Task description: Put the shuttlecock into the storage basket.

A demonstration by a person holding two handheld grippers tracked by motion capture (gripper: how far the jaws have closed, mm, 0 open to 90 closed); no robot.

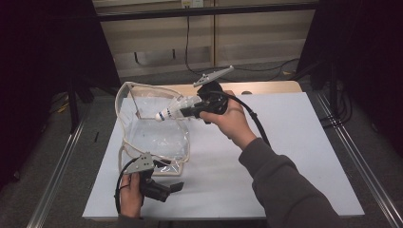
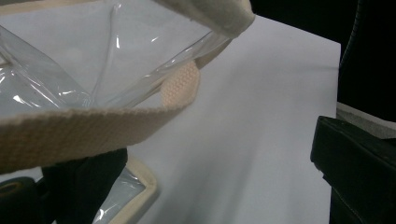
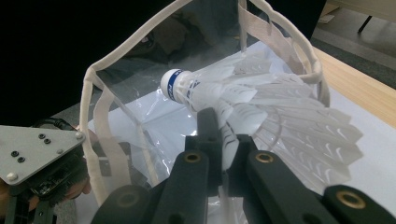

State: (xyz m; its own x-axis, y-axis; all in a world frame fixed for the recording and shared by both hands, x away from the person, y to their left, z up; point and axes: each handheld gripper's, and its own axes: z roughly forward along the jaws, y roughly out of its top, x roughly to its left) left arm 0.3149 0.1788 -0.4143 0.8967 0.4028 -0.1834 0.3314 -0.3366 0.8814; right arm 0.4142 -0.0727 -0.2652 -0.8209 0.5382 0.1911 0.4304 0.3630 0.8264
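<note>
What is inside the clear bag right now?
The clear bag looks empty; its near bottom corner is hidden by the left gripper. The shuttlecock, held by the right gripper, is above its opening.

White shuttlecock (image 3: 261, 112) (blue-banded cork leading) lies tilted over the clear, cream-trimmed bag's (image 1: 157, 137) open mouth.

White shuttlecock (image 3: 261, 112) feathers, white cork tip ringed by a blue band with small dark lettering. Clear, glossy plastic bag (image 1: 157, 133) edged in cream woven webbing — ribbed weave plain in the left gripper view. Matte black right gripper (image 3: 224, 140), brass-coloured rivets along its fingers (image 3: 208, 123). Black left gripper (image 1: 159, 189) too — pale grey three-cornered plate on top, dotted with dark screws. White sheet over a light wooden table (image 1: 275, 87). Dark grey sleeve (image 1: 285, 185). Black cables, grey floor.
</note>
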